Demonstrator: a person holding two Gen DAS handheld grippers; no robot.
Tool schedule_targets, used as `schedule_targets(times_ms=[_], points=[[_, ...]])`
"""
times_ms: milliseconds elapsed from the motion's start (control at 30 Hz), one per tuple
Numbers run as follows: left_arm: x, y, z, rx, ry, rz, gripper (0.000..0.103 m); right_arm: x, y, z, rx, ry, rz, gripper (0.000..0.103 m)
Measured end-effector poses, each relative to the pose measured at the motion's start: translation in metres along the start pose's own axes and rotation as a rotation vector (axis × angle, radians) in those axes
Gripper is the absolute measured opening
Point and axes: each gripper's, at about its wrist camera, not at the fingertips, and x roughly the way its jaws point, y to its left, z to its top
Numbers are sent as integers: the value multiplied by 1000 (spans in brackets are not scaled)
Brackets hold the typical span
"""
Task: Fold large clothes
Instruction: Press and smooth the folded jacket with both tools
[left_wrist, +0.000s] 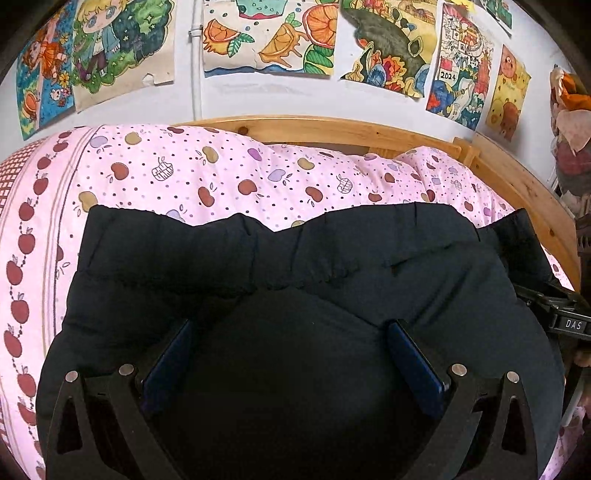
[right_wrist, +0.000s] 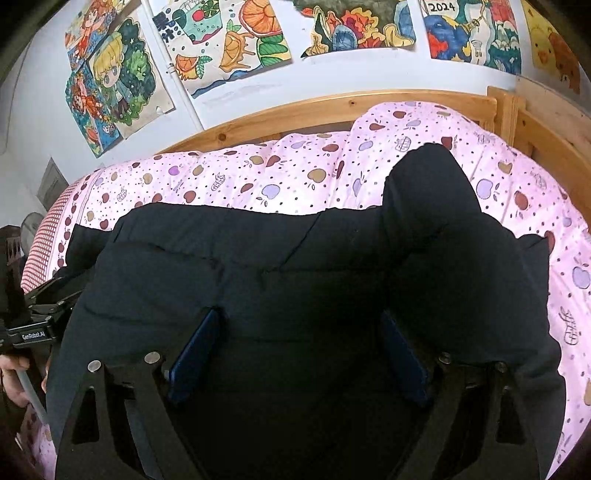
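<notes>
Dark padded jacket (left_wrist: 258, 266) is lying bunched on the pink apple-print quilt (left_wrist: 184, 173), sleeve (right_wrist: 428, 192) sticking up; folding barely begun. Left gripper (left_wrist: 291, 354) and right gripper (right_wrist: 295, 350) are both hovering with jaws spread wide, gripping nothing.

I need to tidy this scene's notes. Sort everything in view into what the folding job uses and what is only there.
For the job:
black padded garment
left gripper
right gripper
pink apple-print quilt, the surface under it

Just there:
drawings on the wall
wooden bed frame
heap of soft things at far right
</notes>
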Motion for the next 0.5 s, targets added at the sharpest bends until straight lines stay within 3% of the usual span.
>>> schedule_targets(times_ms=[233, 500], points=[[8, -3, 3, 8, 6, 5, 103, 10, -3, 1, 15, 6, 18, 88], [11, -17, -4, 69, -16, 89, 103, 13, 4, -7, -26, -15, -45, 88]])
